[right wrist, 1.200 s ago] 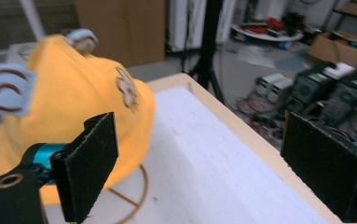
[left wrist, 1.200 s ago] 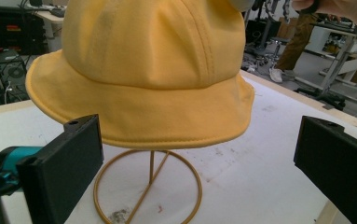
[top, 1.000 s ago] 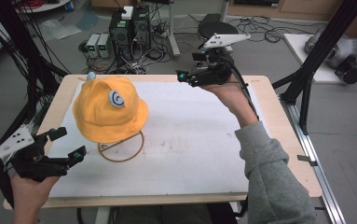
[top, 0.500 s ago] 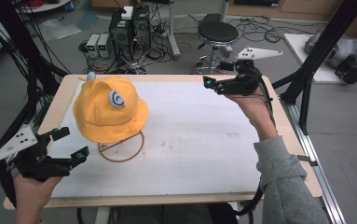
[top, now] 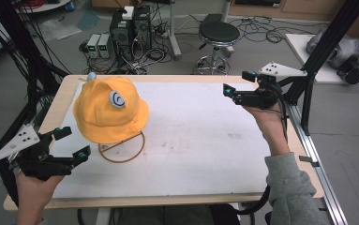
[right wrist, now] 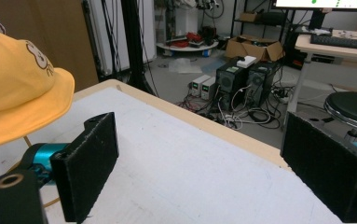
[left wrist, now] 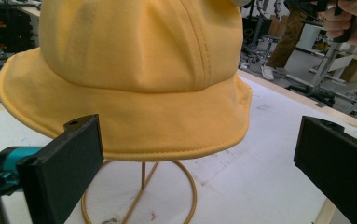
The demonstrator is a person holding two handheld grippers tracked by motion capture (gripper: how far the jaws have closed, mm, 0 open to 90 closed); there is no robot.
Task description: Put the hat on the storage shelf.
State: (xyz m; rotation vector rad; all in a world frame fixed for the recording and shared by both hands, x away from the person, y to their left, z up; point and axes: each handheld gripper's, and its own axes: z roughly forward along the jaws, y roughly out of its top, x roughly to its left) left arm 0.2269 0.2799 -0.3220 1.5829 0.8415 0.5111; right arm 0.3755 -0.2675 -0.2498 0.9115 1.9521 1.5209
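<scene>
Left tool (top: 72, 143), jaws wide apart, just short of the yellow hat (top: 109, 108) on its wire stand (top: 122, 147).

Even, bright overhead light; only a faint shadow lies under the yellow fabric bucket hat (top: 110, 110). Both gripper views are soft, their near black jaws blurred.

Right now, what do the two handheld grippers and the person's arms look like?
Both the left gripper and the right gripper are black, with flat rectangular jaws, teal accents, and a pale three-cornered plate dotted with holes on top. A black cable trails from the right one. The right arm wears a grey sleeve.
</scene>
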